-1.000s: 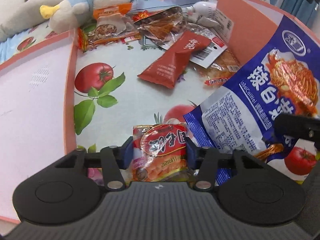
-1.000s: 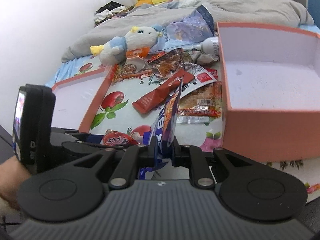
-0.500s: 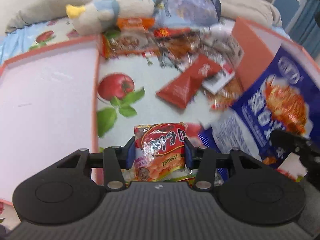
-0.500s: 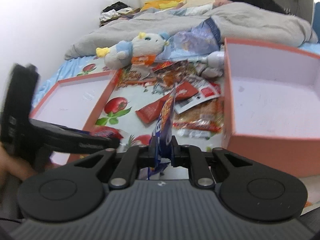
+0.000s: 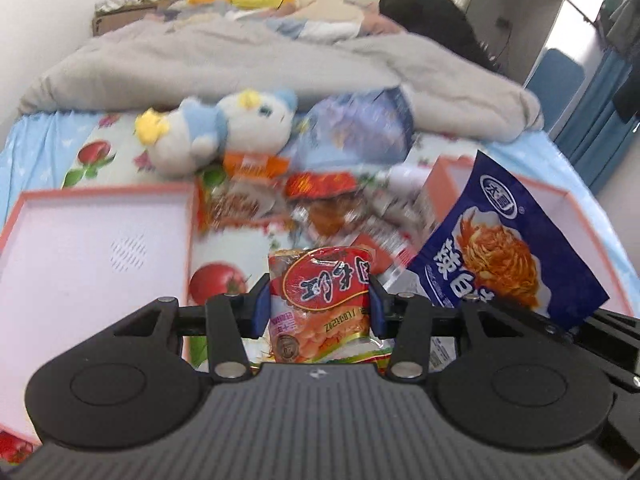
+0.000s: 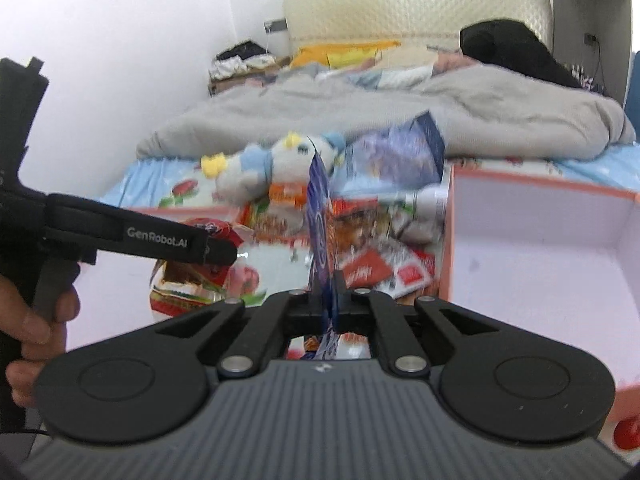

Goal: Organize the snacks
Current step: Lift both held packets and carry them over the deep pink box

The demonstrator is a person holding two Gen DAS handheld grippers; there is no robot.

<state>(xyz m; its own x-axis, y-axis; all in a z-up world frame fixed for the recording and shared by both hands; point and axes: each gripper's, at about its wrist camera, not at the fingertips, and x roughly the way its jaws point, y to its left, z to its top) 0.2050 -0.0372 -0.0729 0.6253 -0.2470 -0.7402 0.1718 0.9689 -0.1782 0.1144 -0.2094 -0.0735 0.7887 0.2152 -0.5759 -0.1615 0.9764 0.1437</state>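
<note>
The left hand-held gripper (image 5: 318,310) clamps a red snack packet (image 5: 320,300) and the right hand-held gripper (image 6: 327,302) pinches a blue snack bag (image 6: 320,220) above a bed, with loose snacks (image 5: 320,208) and a plush toy (image 5: 224,136) lying between two pink trays (image 5: 80,248).

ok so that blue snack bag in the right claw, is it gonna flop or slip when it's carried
Probably holds up: the blue snack bag stands stiffly above the right claw, pinched at one edge. Its glossy film may slip or swing if jerked. It looks light, likely thin and flat.
</note>
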